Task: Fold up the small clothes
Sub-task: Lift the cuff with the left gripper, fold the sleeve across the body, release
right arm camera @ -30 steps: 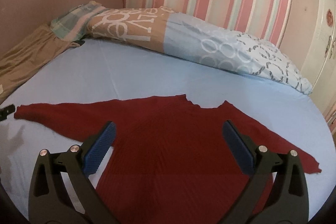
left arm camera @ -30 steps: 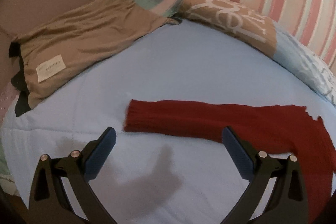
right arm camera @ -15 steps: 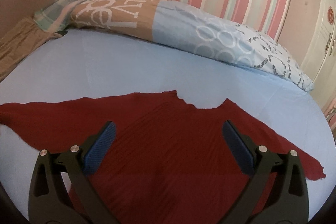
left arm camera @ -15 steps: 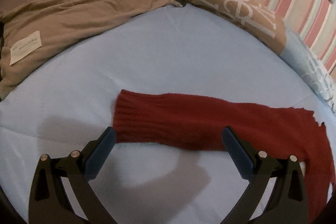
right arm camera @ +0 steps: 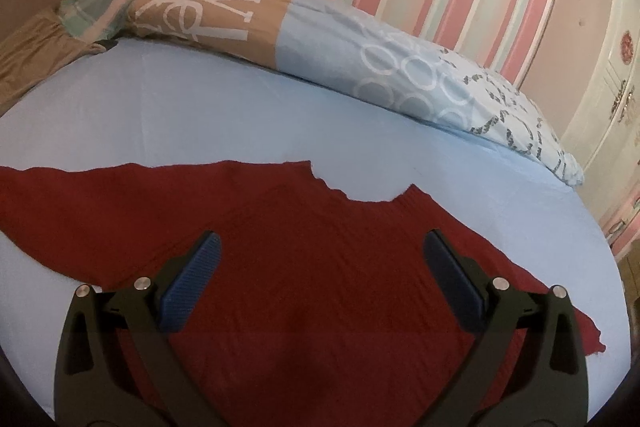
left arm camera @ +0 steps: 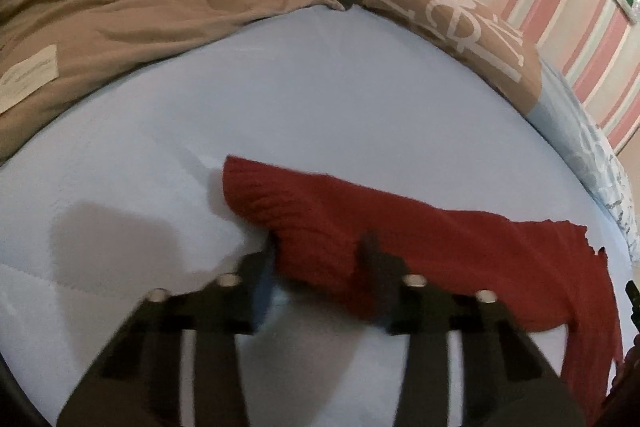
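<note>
A red knit sweater [right arm camera: 304,267] lies flat on the light blue bed sheet [right arm camera: 200,123], sleeves spread to both sides. In the left wrist view its left sleeve [left arm camera: 360,227] runs across the sheet [left arm camera: 320,87]. My left gripper [left arm camera: 320,267] is down at the sleeve near the cuff, its jaws narrowed around the fabric; the frame is blurred by motion. My right gripper [right arm camera: 320,267] is open and empty, hovering above the sweater's body just below the neckline.
A rolled patterned duvet [right arm camera: 320,47] lies along the striped wall. A tan garment [left arm camera: 120,19] with a white label lies at the far left against the headboard. A white wardrobe [right arm camera: 600,67] stands to the right of the bed.
My left gripper has moved forward and down onto the sleeve near the cuff and its jaws have closed in. My right gripper has edged forward over the sweater, still open.
</note>
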Motion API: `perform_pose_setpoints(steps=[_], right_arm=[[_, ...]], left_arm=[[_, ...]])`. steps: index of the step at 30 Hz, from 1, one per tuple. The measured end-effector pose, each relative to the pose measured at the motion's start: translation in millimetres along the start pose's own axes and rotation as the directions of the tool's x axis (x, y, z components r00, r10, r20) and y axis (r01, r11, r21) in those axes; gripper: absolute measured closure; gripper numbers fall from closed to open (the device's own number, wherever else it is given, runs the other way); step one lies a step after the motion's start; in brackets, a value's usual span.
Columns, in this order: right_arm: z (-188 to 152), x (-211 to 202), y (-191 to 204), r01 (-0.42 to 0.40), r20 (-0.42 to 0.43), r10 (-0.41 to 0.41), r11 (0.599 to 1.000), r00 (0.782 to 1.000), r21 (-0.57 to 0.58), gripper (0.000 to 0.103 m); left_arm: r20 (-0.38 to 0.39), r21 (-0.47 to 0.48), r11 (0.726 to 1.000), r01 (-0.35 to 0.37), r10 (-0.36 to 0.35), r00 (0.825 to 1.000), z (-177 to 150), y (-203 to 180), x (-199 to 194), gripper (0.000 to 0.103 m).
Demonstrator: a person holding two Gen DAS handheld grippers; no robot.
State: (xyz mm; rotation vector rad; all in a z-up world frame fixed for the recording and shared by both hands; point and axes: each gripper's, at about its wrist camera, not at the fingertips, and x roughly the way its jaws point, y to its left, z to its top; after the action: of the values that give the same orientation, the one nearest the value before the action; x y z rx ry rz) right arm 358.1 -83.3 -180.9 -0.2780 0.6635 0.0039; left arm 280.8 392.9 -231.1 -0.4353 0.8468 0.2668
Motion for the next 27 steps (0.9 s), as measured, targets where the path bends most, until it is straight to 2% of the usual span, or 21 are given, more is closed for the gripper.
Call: perform_pose_setpoints(steps=[2,7,12,15,17,22,27], right_arm=[[-1,-4,-2,0.006,0.002,-0.006,1.0,1.0,-0.003,0.003],[-2,-13,-13,0.017,0.006,-0.017,1.0,1.0,-0.001,0.003],[0,-26,-38,0.03,0.016,-0.03,0.999,0.999,0.017,0.003],[2,-35,-66,0.054,0.031,-0.055,0.998,0.998,0.043,0.003],[3,-39,-91,0.061,0.034,-0.064,0.995,0.997,0.079,0.003],[-8,-34,-137,0.052,0.004,-0.053,0.987,0.999,0.151,0.003],[-27,-25,-170,0.095,-0.043,-0.088,0.979,0.995,0.18,0.003]], left_arm=[[-0.013,0.011,1.0,0.012,-0.011,1.0,3,-6,5,0.087],[0.046,0.121,0.992,-0.014,0.008,0.999,2,-32,-7,0.089],[0.099,0.172,0.984,0.049,-0.066,0.993,12,-87,-28,0.089],[0.093,0.209,0.97,0.121,-0.143,0.985,14,-139,-36,0.089],[0.082,0.262,0.952,0.159,-0.186,0.979,8,-186,-38,0.089],[0.013,0.367,0.907,0.208,-0.228,0.974,-17,-285,-29,0.089],[-0.088,0.436,0.849,0.298,-0.289,0.953,-54,-376,-13,0.089]])
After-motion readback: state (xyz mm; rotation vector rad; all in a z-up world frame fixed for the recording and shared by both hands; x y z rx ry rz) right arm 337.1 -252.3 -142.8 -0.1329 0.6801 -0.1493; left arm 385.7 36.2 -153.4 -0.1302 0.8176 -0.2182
